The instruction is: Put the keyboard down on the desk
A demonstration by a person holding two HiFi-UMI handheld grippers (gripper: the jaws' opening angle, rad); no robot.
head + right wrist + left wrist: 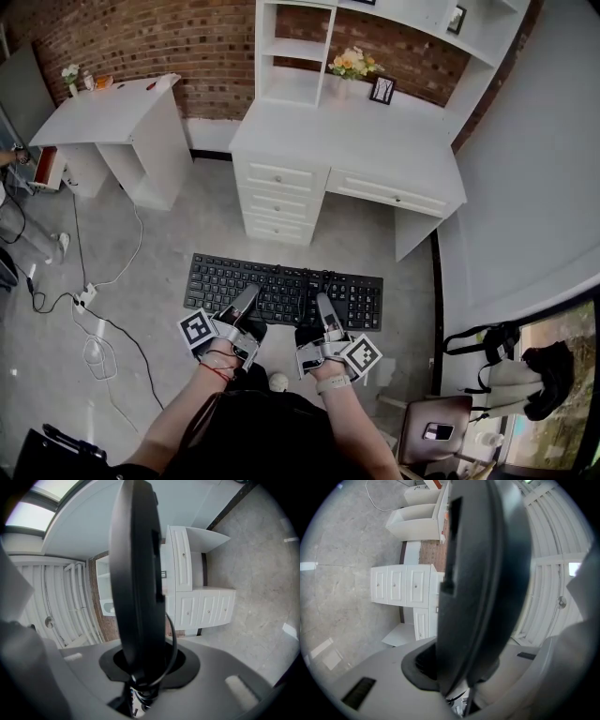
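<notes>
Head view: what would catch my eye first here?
A black keyboard is held over the grey floor, its near edge clamped by the left hand-held gripper and the right hand-held gripper. Ahead stands a white desk with yellow flowers on it, against a brick wall.

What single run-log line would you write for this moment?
left gripper: shut on keyboard | right gripper: shut on keyboard | keyboard: held over floor, not yet on desk

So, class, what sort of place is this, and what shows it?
Probably a study or home office, maybe staged: a white desk with drawers and shelves, a second desk, a brick wall and a keyboard.
</notes>
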